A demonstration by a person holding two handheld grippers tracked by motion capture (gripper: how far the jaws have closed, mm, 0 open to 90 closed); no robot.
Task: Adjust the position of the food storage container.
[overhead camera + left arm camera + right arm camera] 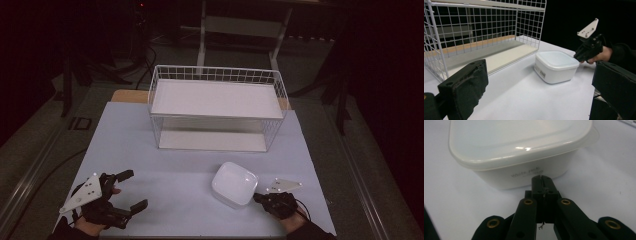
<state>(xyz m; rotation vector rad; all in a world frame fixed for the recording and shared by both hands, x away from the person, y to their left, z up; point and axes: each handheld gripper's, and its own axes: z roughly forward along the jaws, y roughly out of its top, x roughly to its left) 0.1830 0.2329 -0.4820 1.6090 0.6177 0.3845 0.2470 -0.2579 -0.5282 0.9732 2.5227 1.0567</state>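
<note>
While my right gripper [541, 178] sits with fingers pressed together against the white lidded container [234, 184] at lower centre-right, my left gripper [127, 191] waits spread open at lower left, so I judge nudging or regrasping comes next.

left gripper [131, 192]: jaws spread wide | right gripper [257, 197]: jaws apparently pressed together, low

container [519, 152]: top cut off, label print blurred | wire rack [481, 32]: left and top cut off
</note>
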